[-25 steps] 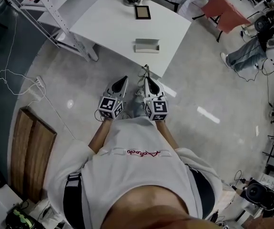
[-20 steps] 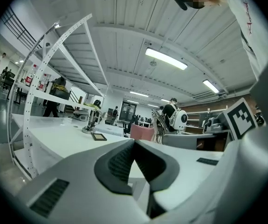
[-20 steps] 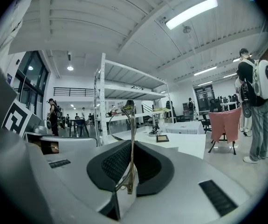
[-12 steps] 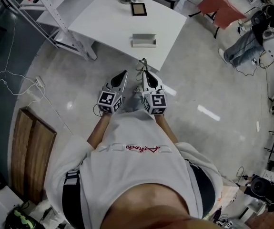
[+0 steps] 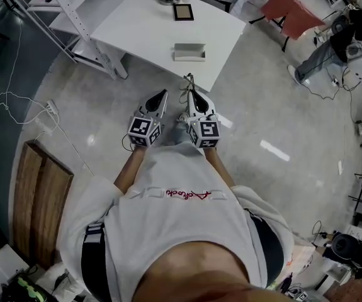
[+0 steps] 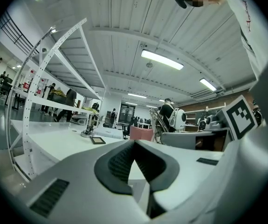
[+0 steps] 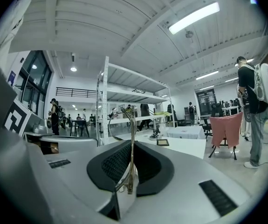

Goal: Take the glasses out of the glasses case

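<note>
Right gripper (image 7: 131, 146) is clamped on the thin-framed glasses (image 7: 133, 125), held near the person's chest above the floor. Left gripper (image 6: 134, 144) is closed and empty beside it. The open case (image 5: 189, 52) sits on the white table (image 5: 136, 27), well apart.

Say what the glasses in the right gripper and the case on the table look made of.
The glasses: likely thin metal wire, pale gold, glossy, judging by the shiny rim and arm. The glasses case: pale grey, matte, boxy, so probably a stiff shell; too small to tell plastic from board.

Thin metal glasses (image 7: 132, 148), glossy floor (image 5: 281, 106)
</note>
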